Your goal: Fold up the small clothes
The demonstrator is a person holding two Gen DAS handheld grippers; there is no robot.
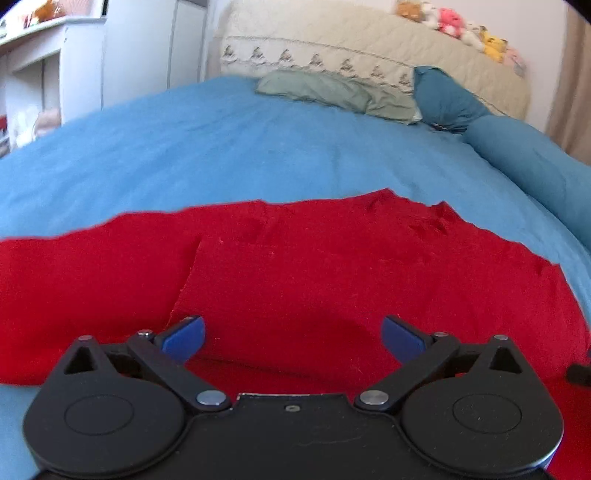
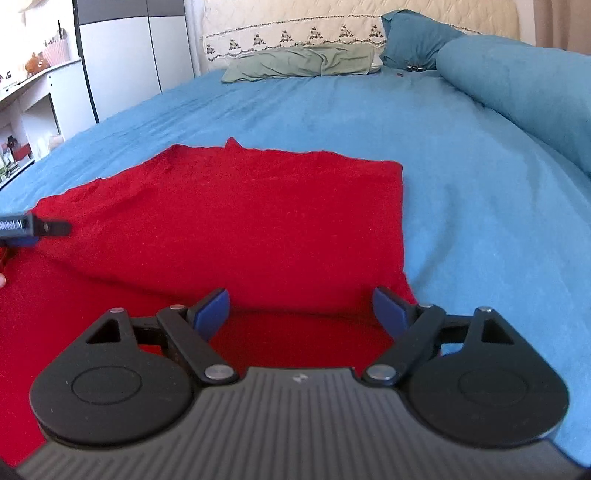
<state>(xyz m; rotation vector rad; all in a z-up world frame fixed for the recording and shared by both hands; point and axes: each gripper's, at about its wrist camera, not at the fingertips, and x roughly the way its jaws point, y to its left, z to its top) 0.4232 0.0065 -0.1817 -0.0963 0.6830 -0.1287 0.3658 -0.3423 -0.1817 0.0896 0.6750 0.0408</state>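
A red garment (image 1: 295,266) lies spread flat on the blue bedsheet (image 1: 221,147); a folded flap edge runs across its left part. It also shows in the right wrist view (image 2: 229,221), with its right edge straight. My left gripper (image 1: 293,338) is open and empty, low over the garment's near part. My right gripper (image 2: 301,308) is open and empty, over the garment's near right corner. The left gripper's tip (image 2: 33,227) shows at the left edge of the right wrist view.
A green pillow (image 2: 299,62) and a dark teal pillow (image 2: 413,37) lie at the headboard (image 1: 369,40). A rolled blue duvet (image 2: 524,88) runs along the right side. White cabinets (image 2: 122,55) stand at the left. Plush toys (image 1: 454,24) sit on the headboard.
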